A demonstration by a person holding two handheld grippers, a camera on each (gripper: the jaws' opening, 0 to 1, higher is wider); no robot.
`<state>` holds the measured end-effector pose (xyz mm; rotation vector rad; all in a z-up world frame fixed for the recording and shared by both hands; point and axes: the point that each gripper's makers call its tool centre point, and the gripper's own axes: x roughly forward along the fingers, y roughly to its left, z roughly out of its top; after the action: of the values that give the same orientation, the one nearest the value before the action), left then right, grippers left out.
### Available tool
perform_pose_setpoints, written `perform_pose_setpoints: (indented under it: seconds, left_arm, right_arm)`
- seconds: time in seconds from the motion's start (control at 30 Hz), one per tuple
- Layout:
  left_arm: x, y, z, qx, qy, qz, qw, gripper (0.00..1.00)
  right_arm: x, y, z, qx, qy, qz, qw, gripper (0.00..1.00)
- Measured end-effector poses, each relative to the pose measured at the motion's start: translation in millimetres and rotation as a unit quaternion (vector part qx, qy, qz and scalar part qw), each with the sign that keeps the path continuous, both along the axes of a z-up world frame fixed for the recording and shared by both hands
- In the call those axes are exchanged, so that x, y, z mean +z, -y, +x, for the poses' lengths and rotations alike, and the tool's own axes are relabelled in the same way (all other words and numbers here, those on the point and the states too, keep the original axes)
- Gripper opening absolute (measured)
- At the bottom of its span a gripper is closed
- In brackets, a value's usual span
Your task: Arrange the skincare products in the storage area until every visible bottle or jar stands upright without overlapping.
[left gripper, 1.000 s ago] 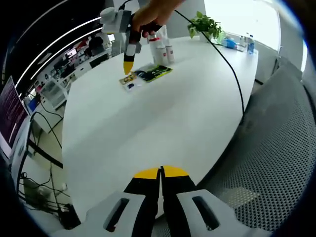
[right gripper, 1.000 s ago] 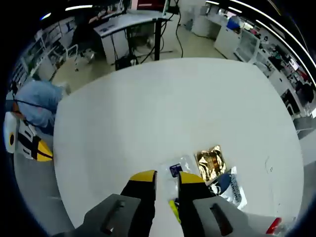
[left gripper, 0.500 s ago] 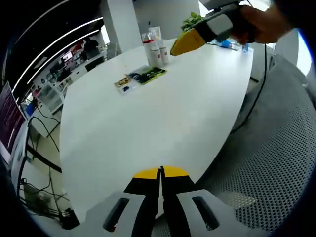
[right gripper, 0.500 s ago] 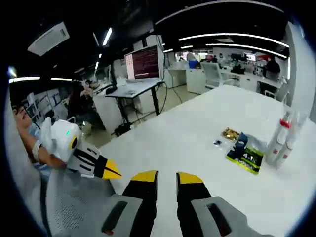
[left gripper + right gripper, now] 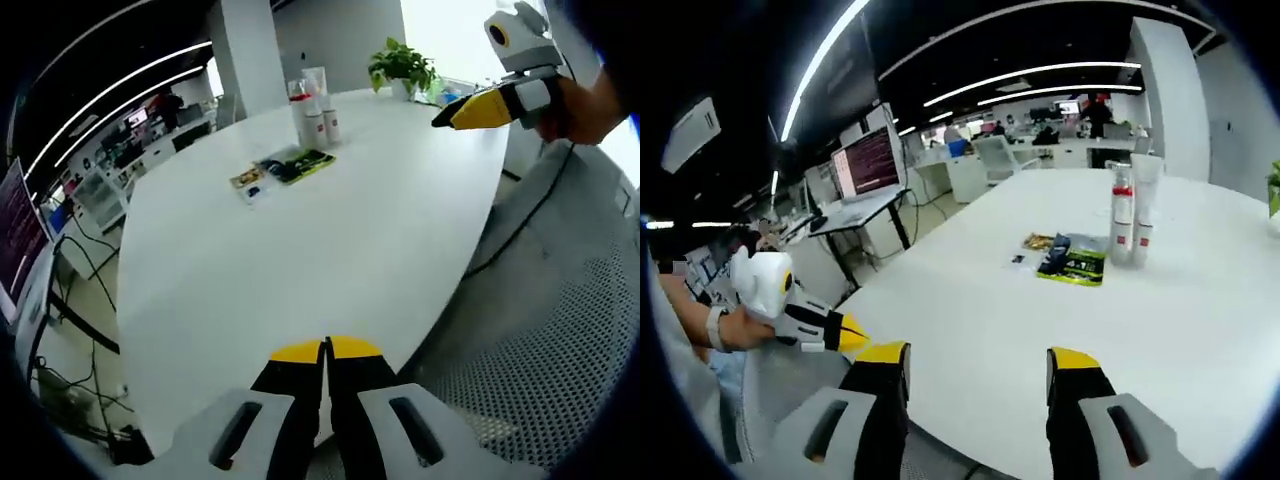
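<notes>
Several white bottles with red labels (image 5: 312, 103) stand upright in a tight cluster at the far side of the white table (image 5: 330, 250); the same bottles (image 5: 1130, 215) appear in the right gripper view. Flat sachets (image 5: 285, 167) lie in front of them, a green-black one (image 5: 1072, 264) and a gold one (image 5: 1038, 241) among them. My left gripper (image 5: 326, 346) hangs shut and empty over the near table edge, also seen as the left gripper (image 5: 847, 333) in a hand. My right gripper (image 5: 978, 356) is open and empty, well short of the bottles; the right gripper (image 5: 480, 108) hovers beyond the table's right edge.
A potted plant (image 5: 402, 62) stands at the table's far end. A mesh chair seat (image 5: 540, 360) lies below the table's right edge. Desks with a monitor (image 5: 868, 162) stand beyond the table. Wide bare tabletop separates both grippers from the products.
My right gripper has spread its jaws much wider and pulled back off the table's right side. The left gripper has stayed shut at the near edge.
</notes>
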<state>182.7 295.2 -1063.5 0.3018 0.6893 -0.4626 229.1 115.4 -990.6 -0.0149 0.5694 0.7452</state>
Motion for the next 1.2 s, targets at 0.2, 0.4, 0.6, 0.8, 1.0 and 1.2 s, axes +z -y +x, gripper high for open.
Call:
perform_pose_setpoints:
  seconds: [0.2,0.4,0.6,0.8,1.0,1.2]
  left_arm:
    - [8.9,3.8,4.1,-0.001,0.020,-0.014,0.9997,0.05]
    - [34.8,1.2,22.8,-0.005,0.107,-0.016,0.9941,0.30]
    - [38.6,-5.3,28.6,0.010,0.129,0.009,0.9916,0.58]
    - [41.2,-0.5,31.1,-0.001,0.141,-0.002,0.9901,0.88]
    - [37.2,-3.8,32.2,0.000,0.133,0.006,0.9911,0.94]
    - [41.0,-8.3,35.1,0.025,0.141,-0.003,0.9897,0.88]
  right_arm:
    - [16.8,38.9,23.0,0.015,0.079,-0.081,0.9934,0.53]
    - [54.5,53.1,72.1,0.021,0.164,-0.127,0.9781,0.58]
    - [35.9,25.3,39.0,-0.007,0.112,-0.054,0.9922,0.81]
    - [3.2,-7.9,15.8,0.055,0.074,-0.039,0.9949,0.91]
    - [-3.8,-14.5,18.9,0.051,0.097,-0.044,0.9931,0.77]
    - [6.0,-25.3,9.2,0.092,0.144,-0.039,0.9846,0.72]
